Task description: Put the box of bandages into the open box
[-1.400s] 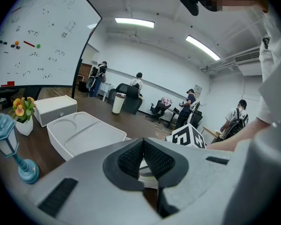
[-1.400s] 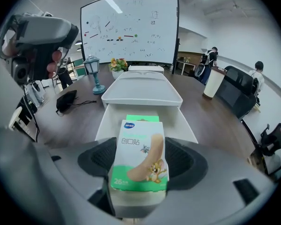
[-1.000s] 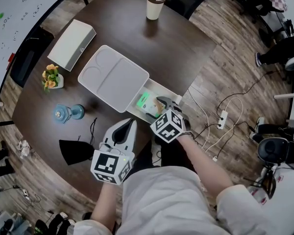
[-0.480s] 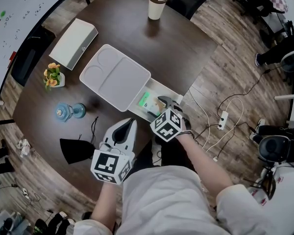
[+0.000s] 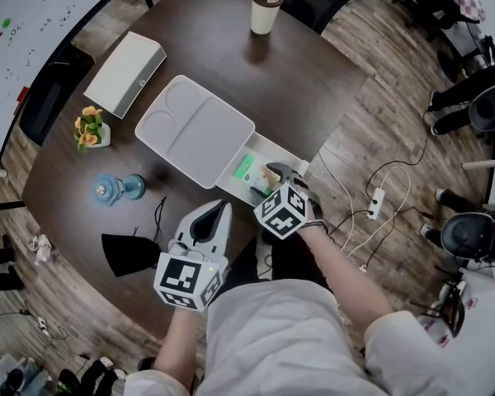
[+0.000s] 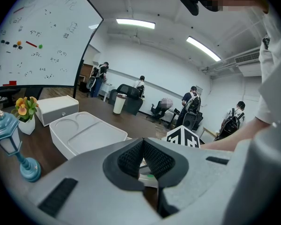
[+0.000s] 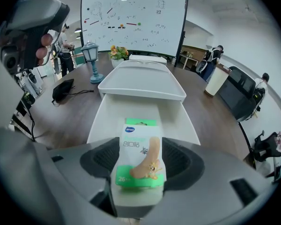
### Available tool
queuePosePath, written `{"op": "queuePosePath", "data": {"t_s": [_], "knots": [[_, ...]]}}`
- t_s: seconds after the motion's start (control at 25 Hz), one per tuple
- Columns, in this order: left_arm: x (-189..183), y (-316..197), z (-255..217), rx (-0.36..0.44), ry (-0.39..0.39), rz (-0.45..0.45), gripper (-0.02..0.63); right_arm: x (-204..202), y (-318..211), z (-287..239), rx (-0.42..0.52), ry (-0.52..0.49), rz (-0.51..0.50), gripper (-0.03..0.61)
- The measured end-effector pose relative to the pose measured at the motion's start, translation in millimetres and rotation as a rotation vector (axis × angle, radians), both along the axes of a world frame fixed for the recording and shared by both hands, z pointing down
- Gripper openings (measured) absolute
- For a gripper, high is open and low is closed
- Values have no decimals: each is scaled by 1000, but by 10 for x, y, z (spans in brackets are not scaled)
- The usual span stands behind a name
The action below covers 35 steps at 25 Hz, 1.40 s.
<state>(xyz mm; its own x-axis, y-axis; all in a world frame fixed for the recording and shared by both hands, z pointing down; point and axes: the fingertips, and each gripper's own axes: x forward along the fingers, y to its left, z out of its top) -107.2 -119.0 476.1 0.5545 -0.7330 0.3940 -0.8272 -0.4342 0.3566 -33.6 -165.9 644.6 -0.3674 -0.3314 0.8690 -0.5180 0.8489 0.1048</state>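
The box of bandages (image 7: 139,156), white and green with a cartoon plaster on it, sits tilted between the jaws of my right gripper (image 7: 141,146). Those jaws have just been closing, and their pads now lie against the box's two long sides. It is held over the pulled-out drawer (image 7: 103,116) of the white open box (image 5: 194,130). In the head view my right gripper (image 5: 274,172) reaches into the drawer (image 5: 293,159), beside the green of the bandage box (image 5: 246,166). My left gripper (image 5: 220,206) hovers shut and empty just in front of the white box; its pads (image 6: 131,156) meet.
On the dark round table stand a paper coffee cup (image 5: 266,8), a closed white case (image 5: 122,74), a small flower pot (image 5: 89,129), a blue lantern ornament (image 5: 115,190) and a black pouch (image 5: 128,254). The table's edge is close behind the drawer, and cables (image 5: 371,205) lie on the floor.
Both grippers stay where they were. The head view has shifted slightly, and people at the right edge of the room have moved.
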Motion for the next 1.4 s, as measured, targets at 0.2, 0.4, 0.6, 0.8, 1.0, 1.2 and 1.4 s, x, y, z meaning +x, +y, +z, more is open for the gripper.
{"op": "queuePosePath", "data": {"t_s": [0.2,0.4,0.6,0.8,1.0,1.2,1.4], "knots": [[17,-3,-8,3,2,9,3,4,-10,-58,-5,-41,30,275],[36,2,-25,9,4,21,3,43,4,-127,2,-49,42,260],[64,17,-32,14,5,40,3,61,40,-206,12,-56,50,239],[95,18,-39,18,6,52,3,107,79,-268,14,-54,59,224],[131,2,-56,24,3,55,3,157,84,-354,28,-63,66,201],[205,28,-49,26,-4,58,3,203,160,-417,32,-88,67,179],[306,66,-109,32,-15,58,3,266,248,-521,45,-110,55,154]]}}
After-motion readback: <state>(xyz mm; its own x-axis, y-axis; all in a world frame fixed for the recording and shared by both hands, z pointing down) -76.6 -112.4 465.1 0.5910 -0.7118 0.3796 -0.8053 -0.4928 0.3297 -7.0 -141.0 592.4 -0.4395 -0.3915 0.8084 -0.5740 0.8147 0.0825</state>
